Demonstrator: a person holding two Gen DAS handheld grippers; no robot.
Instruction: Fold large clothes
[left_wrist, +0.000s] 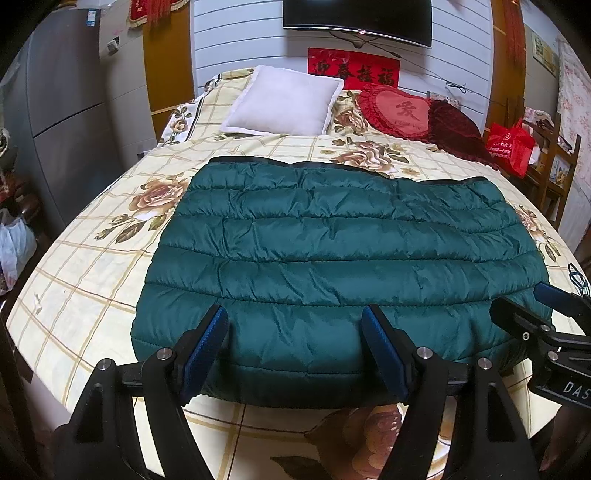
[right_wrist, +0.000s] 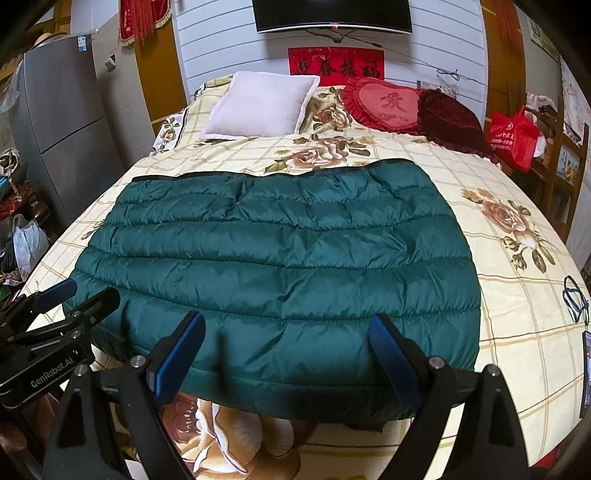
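A dark green quilted puffer jacket (left_wrist: 332, 240) (right_wrist: 277, 240) lies folded into a wide rectangle on the floral bedsheet (left_wrist: 92, 266) (right_wrist: 517, 295), its black-trimmed edge toward the pillows. My left gripper (left_wrist: 295, 317) (right_wrist: 90, 290) hovers open over the left part of the jacket's near edge. My right gripper (right_wrist: 286, 321) (left_wrist: 517, 299) stands open over the right part of that same edge. The blue pads of both grippers are wide apart and nothing is pinched between them.
A white pillow (left_wrist: 284, 101), a red heart cushion (left_wrist: 399, 110) and a dark red cushion (left_wrist: 458, 129) lie at the bed's head. A green cord (right_wrist: 574, 299) rests near the bed's right side. A grey fridge (left_wrist: 55, 110) stands left, a red bag (left_wrist: 511, 147) on a chair right.
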